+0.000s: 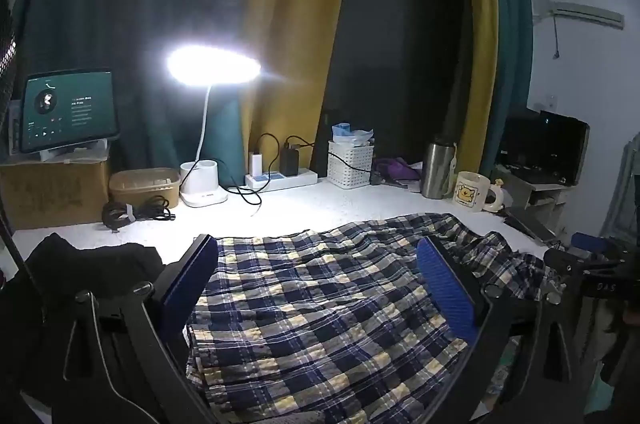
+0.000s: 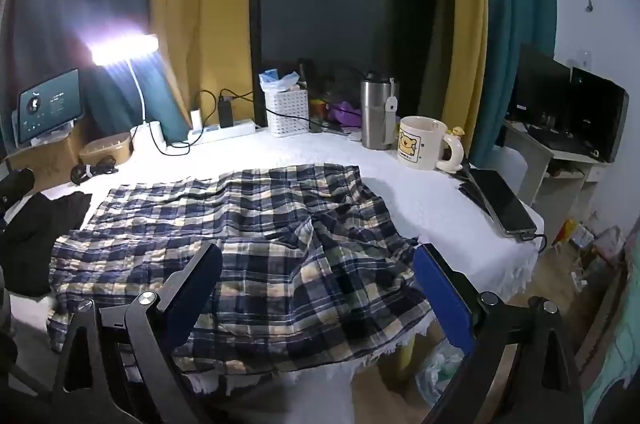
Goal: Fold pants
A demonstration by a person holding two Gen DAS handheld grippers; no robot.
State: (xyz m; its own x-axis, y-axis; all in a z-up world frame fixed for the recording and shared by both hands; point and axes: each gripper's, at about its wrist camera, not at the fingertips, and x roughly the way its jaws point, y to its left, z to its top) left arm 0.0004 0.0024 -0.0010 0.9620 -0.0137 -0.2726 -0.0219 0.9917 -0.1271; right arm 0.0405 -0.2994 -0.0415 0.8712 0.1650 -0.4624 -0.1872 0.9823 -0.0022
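White textured cloth covers the table (image 2: 420,191), which stands before teal and yellow curtains (image 1: 288,23) in a dim room. One lit desk lamp (image 1: 214,65) supplies the light; its white base sits at the back left of the surface.

Item under task: plaid pants (image 2: 240,224), navy, cream and grey check, lie spread and rumpled across the near half of the table. In the right wrist view the near edge of the fabric hangs over the table's front edge, and a diagonal ridge of creases runs through the middle. A dark garment (image 2: 36,224) lies just beside the pants at their left end.

Left gripper (image 1: 318,280): jaws spread wide, blue pads facing each other, above the plaid cloth with fabric showing between them. Nothing is pinched. Whether the fingertips touch the cloth cannot be told.

Right gripper (image 2: 318,280): jaws likewise spread wide, poised over the near right portion of the pants by the table's front edge. No fabric is gripped.

Along the back edge, left to right: a tablet (image 1: 70,109) with a lit screen propped on a cardboard box (image 1: 52,191), a tan lidded container (image 1: 144,183), a coiled black cable (image 1: 132,212), a white power strip (image 1: 280,179) carrying chargers, a white slatted basket (image 1: 350,163), a steel tumbler (image 2: 376,115) and a cream mug (image 2: 422,143) with a bear print. A dark phone (image 2: 504,203) lies near the right edge, well apart from the pants.
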